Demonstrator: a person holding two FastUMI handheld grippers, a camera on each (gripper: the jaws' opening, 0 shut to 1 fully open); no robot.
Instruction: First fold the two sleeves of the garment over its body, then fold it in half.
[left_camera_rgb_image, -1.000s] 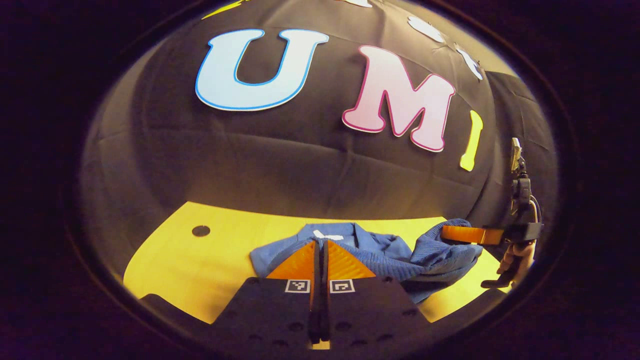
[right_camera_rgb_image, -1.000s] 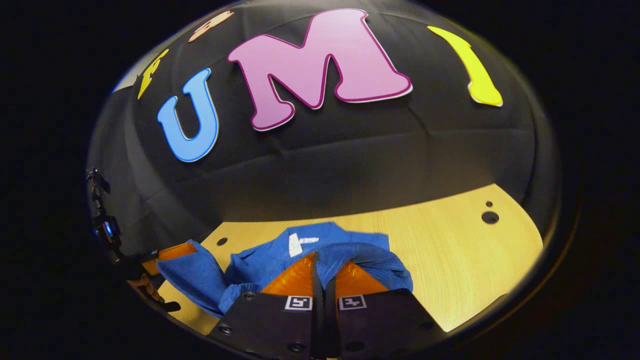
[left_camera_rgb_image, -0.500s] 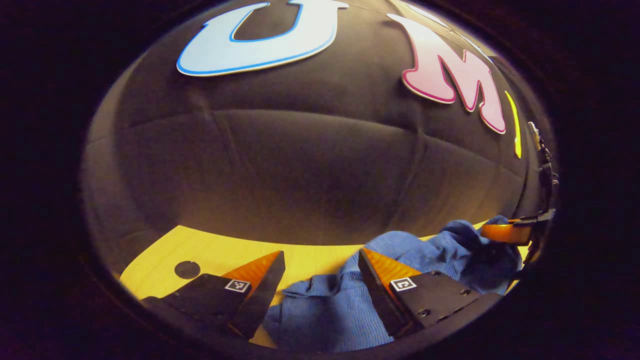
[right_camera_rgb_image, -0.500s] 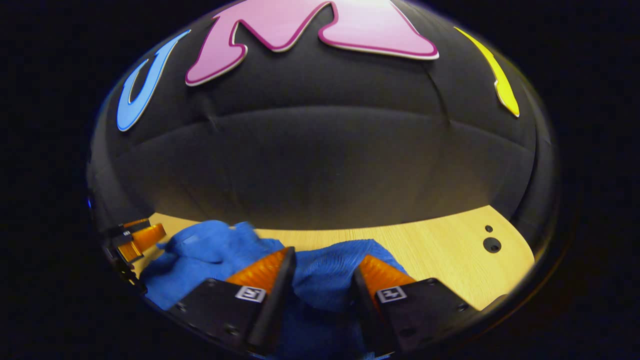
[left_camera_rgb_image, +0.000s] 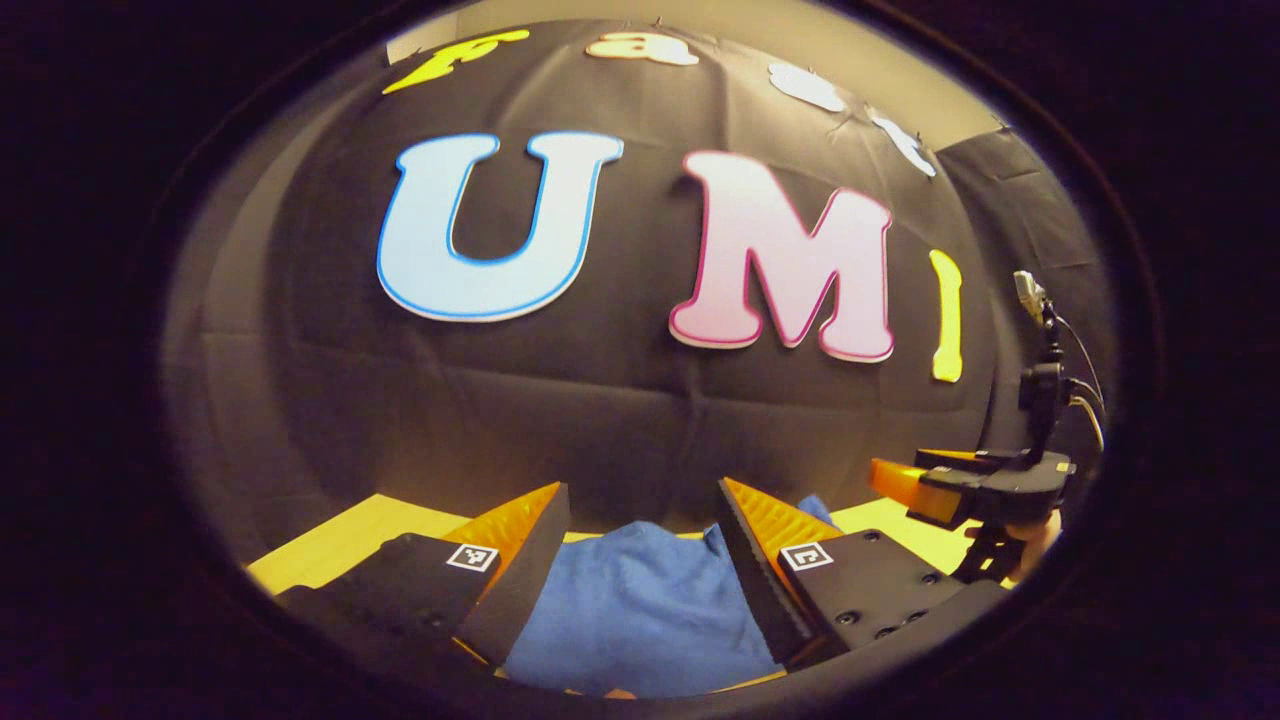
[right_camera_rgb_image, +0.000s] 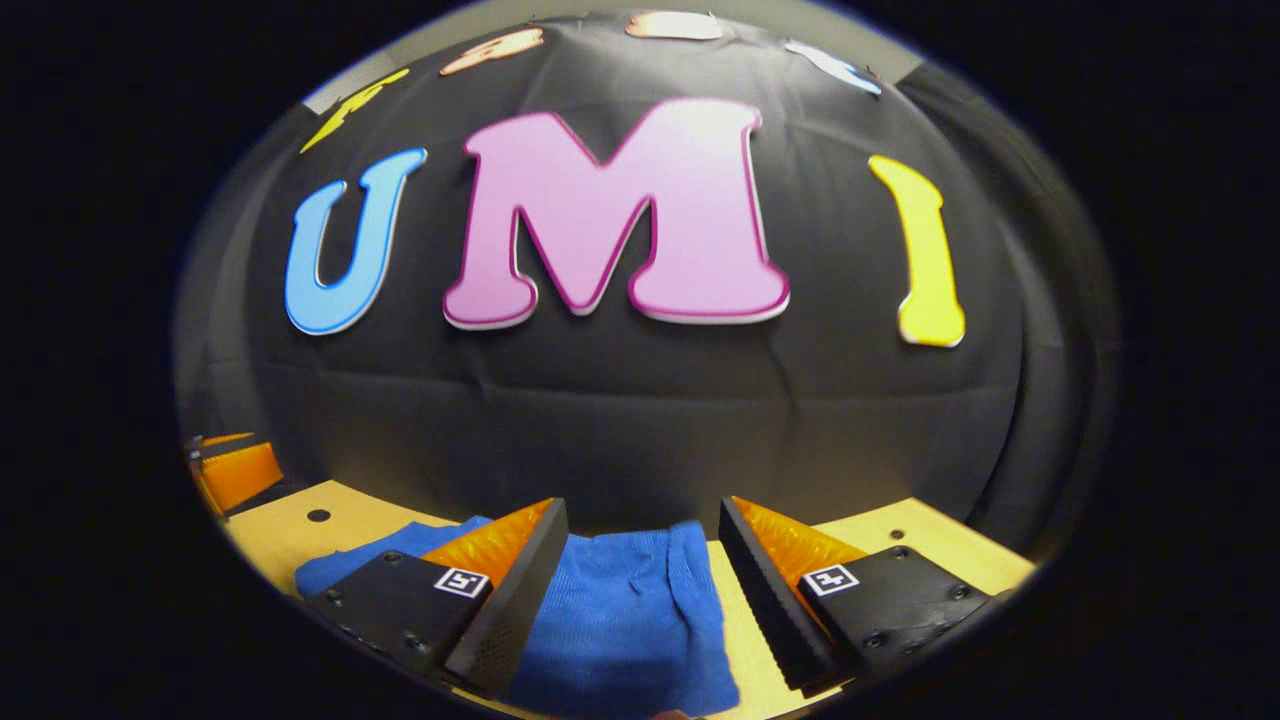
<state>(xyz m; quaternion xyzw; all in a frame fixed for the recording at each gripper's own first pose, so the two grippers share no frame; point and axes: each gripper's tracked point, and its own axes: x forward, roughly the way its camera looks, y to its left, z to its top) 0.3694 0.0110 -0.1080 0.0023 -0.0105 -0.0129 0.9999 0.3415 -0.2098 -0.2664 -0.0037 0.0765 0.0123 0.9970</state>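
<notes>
Both my tongs, the left gripper (left_camera_rgb_image: 640, 545) and right gripper (right_camera_rgb_image: 640, 555), have let go and now stand wide open over the blue garment (right_camera_rgb_image: 620, 610) lying on the table (right_camera_rgb_image: 900, 540) between their fingers, so I worry the loose fold may slip open.

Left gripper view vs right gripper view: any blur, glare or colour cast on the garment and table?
Left gripper view: warm, dim, table saturated yellow, blue garment soft with little knit texture, strong fisheye bend. Right gripper view: more neutral, table paler, garment shows knit ribs, slight smear at its far edge. No glare in either.
</notes>
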